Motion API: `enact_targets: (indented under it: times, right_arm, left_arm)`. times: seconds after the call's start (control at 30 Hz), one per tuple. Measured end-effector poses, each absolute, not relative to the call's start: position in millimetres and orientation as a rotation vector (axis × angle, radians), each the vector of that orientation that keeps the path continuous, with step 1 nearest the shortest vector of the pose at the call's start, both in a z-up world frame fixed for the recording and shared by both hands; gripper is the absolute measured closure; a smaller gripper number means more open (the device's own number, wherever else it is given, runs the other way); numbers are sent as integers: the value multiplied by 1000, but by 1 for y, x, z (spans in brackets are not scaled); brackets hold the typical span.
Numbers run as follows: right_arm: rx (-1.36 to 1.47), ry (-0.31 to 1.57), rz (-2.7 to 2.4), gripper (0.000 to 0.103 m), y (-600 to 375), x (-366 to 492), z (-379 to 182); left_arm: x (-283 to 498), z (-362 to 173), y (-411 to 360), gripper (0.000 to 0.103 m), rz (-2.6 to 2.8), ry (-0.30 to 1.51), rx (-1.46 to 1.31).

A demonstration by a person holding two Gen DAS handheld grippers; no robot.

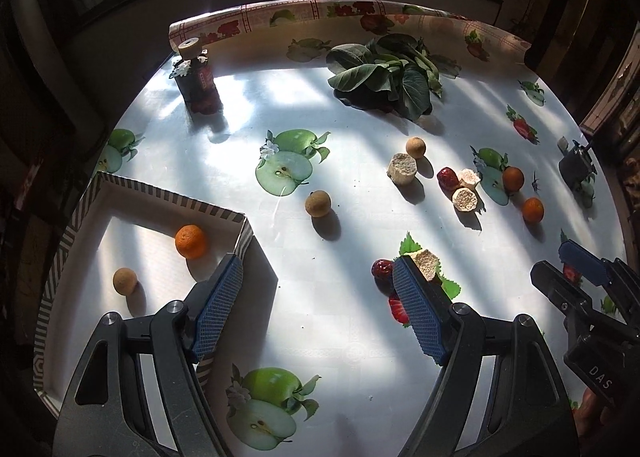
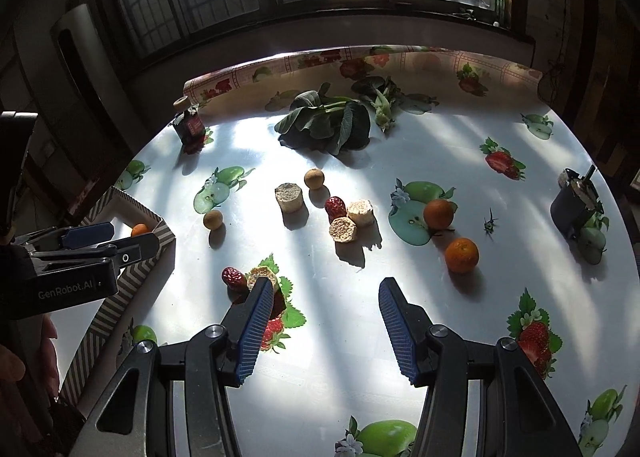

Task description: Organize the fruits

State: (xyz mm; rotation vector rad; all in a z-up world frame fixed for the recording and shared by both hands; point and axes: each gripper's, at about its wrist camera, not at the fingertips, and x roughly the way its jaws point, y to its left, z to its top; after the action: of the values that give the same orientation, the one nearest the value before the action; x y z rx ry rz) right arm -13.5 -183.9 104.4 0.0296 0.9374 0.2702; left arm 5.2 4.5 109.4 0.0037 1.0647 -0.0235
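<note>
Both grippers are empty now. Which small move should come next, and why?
Probably lower the open right gripper toward the nearest orange just ahead of it. The box already holds an orange and a brown round fruit, while two oranges still lie on the table. The left gripper is also open and empty, next to the box.

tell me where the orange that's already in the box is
In the left wrist view the orange sits inside the striped box at the left, near its far right corner, with a brown longan nearer the camera.
</note>
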Motion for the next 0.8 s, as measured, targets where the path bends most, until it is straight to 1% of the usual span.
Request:
enact_targets:
  times: [0.8]
  right_arm:
    - [26, 955, 280, 50, -183, -4, 100]
  left_arm:
    - [16, 101, 11, 24, -15, 1078, -12]
